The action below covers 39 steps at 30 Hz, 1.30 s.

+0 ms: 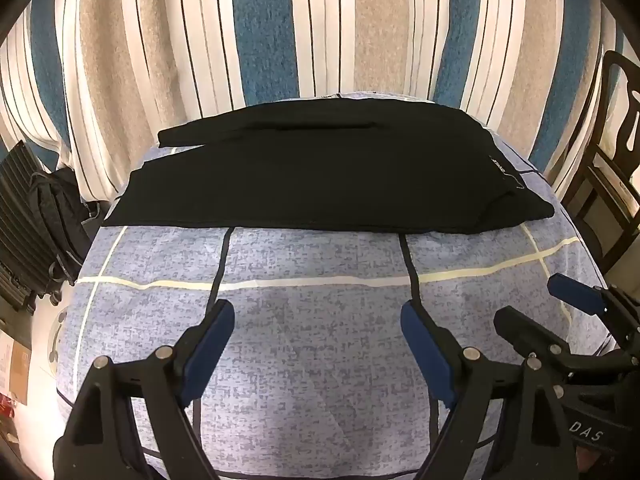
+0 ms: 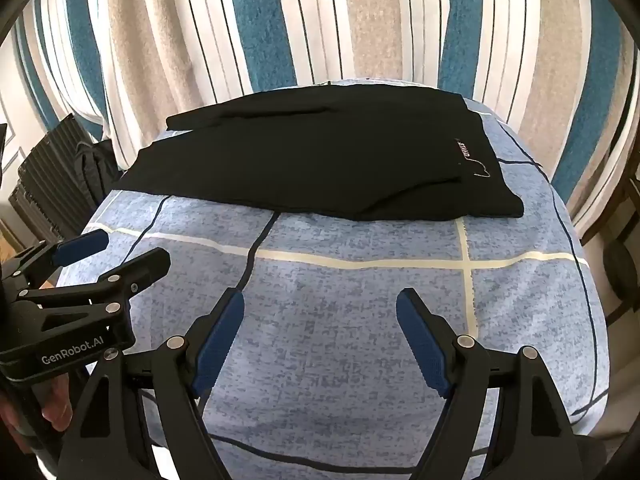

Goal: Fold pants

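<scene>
A bed (image 1: pixel 320 320) under a blue checked cover stands before striped curtains (image 1: pixel 280 32), black pants (image 1: pixel 320 172) lying flat across its far side, while the left tool (image 1: pixel 318 340) and right tool (image 2: pixel 320 332) hover spread, holding nothing.

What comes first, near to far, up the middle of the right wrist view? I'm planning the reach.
right hand-held gripper, open → bare blue bedsheet → black pants lying flat → striped curtain behind the bed.
</scene>
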Available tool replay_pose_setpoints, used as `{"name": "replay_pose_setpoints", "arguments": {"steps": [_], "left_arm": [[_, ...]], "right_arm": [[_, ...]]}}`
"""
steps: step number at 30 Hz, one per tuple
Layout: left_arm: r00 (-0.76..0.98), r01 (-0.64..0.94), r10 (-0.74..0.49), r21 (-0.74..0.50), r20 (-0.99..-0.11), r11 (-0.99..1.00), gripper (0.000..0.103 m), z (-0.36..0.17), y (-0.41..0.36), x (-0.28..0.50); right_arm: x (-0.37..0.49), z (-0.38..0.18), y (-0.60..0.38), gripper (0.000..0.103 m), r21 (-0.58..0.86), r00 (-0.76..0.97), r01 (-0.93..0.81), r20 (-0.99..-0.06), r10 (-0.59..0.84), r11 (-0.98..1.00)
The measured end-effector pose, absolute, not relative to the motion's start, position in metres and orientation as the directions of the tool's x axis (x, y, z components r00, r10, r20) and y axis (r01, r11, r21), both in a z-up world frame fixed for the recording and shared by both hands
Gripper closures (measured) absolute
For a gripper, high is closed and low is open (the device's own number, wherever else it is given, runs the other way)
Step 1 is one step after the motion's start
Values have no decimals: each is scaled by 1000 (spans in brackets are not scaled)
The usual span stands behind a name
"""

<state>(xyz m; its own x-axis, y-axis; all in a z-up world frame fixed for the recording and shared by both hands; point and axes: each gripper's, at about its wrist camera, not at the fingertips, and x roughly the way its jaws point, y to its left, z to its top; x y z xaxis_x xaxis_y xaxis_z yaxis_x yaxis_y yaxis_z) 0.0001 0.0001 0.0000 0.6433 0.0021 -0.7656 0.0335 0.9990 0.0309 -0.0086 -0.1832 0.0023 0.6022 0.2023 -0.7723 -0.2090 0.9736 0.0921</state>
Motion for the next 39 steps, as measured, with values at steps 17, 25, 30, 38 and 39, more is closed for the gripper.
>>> {"name": "replay_pose_setpoints", "arguments": {"steps": [17,25,30,38,39], "left_arm": [[644,27,4,28,-765,999,16,-8,4,-4],[644,29,-5,18,-765,999,16,-9,3,-5],[643,28,-5,17,-765,999,16,-8,3,-3],[642,31,-9,13,-766,999,16,-10,2,-3],[641,31,-7,16,-767,999,16,-10,2,-3]], "right_arm": [[-10,-1,-177,25,88,595,-217,-777,203,972],[-10,-1,-178,25,89,595,-214,-778,202,973],[-9,-1,-178,24,89,595,-217,-778,204,972],[-9,-2,-176,24,85,593,-221,-780,203,972],[-9,-2,-176,24,84,591,-222,-781,203,971]]}}
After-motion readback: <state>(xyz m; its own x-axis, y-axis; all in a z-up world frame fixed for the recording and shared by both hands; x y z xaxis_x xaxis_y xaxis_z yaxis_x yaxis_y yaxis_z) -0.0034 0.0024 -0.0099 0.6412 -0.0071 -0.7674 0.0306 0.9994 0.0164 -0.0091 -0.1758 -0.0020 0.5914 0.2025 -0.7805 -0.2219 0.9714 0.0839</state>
